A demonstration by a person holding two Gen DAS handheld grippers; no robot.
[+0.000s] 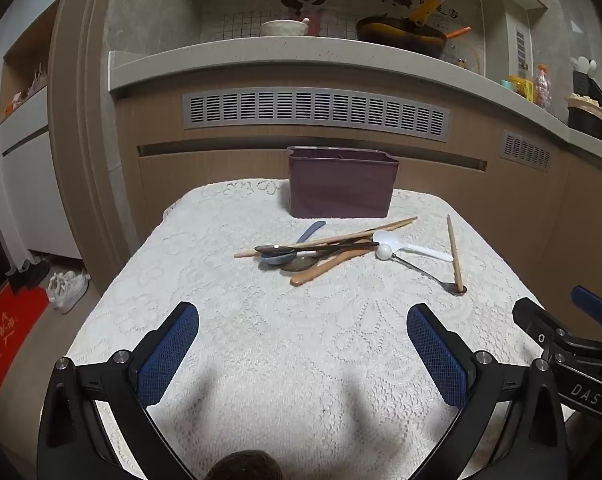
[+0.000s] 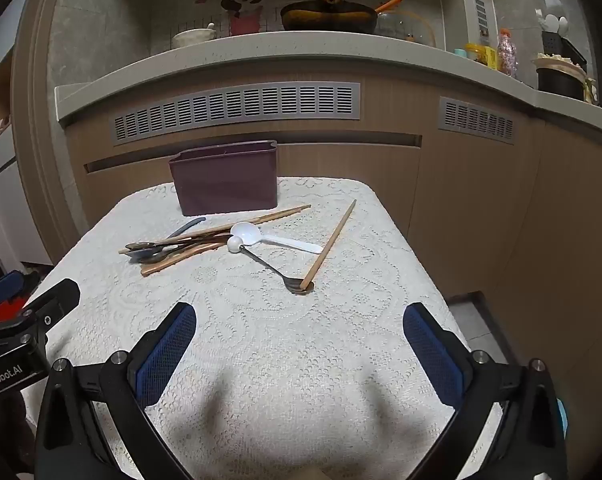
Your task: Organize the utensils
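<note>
A dark purple utensil box (image 1: pixel 341 184) stands at the far edge of the lace-covered table (image 1: pixel 229 320); it also shows in the right wrist view (image 2: pixel 227 180). In front of it lies a loose pile of utensils (image 1: pixel 321 250): wooden chopsticks, dark spoons, a blue spoon, a wooden spoon. A white plastic spoon (image 2: pixel 261 236) and a metal spoon with a white ball end (image 2: pixel 269 266) lie beside it. A single chopstick (image 2: pixel 331 242) rests with its tip on that metal spoon. My left gripper (image 1: pixel 303 344) and right gripper (image 2: pixel 299 344) are both open and empty, well short of the utensils.
A kitchen counter (image 1: pixel 301 56) with a pan, bowl and jars runs behind the table, over wooden cabinets with vent grilles. White shoes (image 1: pixel 67 288) and a red mat lie on the floor at left. The table's right edge (image 2: pixel 421 264) drops to the floor.
</note>
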